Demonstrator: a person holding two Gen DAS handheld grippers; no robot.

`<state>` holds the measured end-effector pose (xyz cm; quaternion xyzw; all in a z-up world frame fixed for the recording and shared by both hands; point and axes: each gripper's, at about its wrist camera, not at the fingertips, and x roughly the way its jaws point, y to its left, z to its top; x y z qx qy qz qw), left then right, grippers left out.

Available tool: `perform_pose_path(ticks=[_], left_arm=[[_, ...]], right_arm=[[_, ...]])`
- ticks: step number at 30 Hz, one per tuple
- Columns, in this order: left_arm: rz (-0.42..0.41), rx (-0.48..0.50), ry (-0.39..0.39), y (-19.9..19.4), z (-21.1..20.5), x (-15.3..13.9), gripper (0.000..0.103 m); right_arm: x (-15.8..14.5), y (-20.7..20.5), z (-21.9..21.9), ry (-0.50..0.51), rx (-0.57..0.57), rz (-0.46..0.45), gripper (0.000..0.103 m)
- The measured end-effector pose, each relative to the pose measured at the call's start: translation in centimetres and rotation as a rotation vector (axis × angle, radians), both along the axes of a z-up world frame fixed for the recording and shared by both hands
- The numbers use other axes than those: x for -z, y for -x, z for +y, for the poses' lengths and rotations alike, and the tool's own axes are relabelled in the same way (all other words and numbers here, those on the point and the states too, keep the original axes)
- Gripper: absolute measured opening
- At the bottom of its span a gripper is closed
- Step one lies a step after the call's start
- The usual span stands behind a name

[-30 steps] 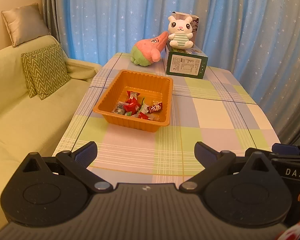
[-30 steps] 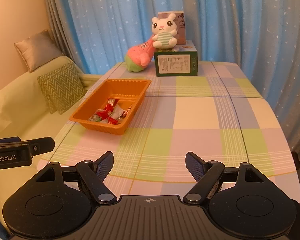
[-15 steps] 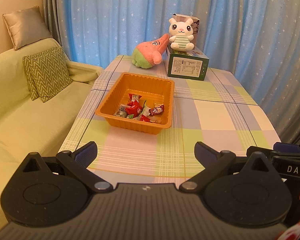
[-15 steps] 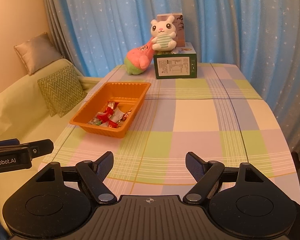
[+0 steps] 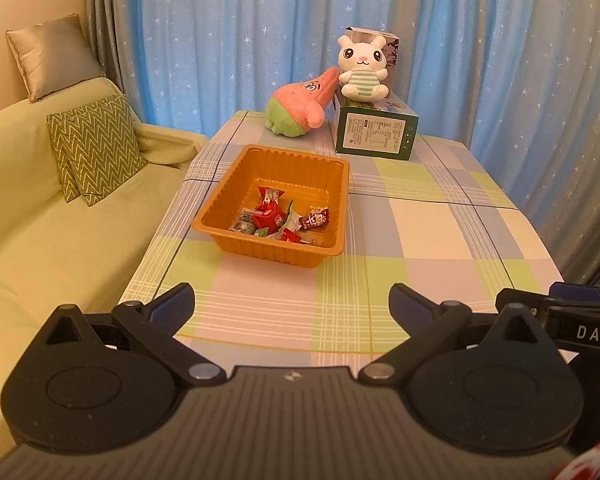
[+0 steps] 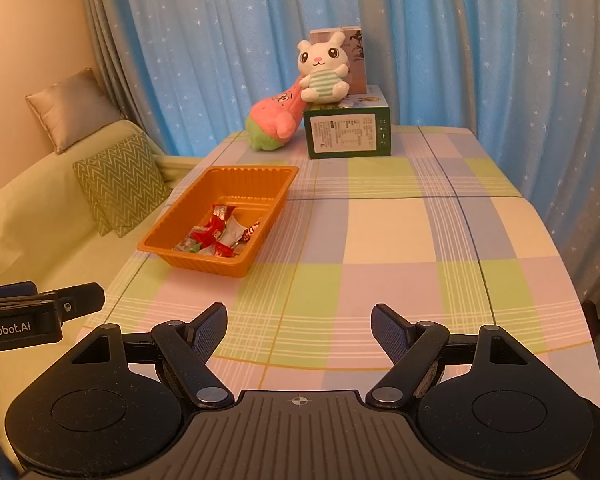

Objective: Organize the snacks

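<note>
An orange plastic tray [image 5: 284, 160] stands on the left half of the checked table and holds several wrapped snacks [image 5: 278, 218]. It also shows in the right wrist view [image 6: 236, 174], with the snacks [image 6: 218, 236] in its near end. My left gripper [image 5: 292, 306] is open and empty, held above the table's near edge, well short of the tray. My right gripper [image 6: 299, 330] is open and empty over the near edge, to the right of the tray.
A green box [image 5: 376, 138] with a white rabbit plush [image 5: 362, 70] on top stands at the table's far end, a pink plush [image 5: 300, 106] beside it. A green sofa with cushions [image 5: 94, 148] runs along the left. Blue curtains hang behind.
Both grippers have drawn back and risen slightly, so the tray and table look farther away. The jaws stay open and nothing on the table has moved.
</note>
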<state>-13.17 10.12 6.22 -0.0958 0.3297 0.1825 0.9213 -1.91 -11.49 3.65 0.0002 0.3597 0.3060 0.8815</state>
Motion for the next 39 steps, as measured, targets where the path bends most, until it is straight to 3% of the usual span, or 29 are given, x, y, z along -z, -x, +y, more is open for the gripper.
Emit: perform_pose_path(ticks=[39], left_arm=[[-0.005, -0.003, -0.002, 0.39, -0.07, -0.06, 0.103]], right_arm=[[0.2, 0.01, -0.22, -0.003, 0.003, 0.002, 0.079]])
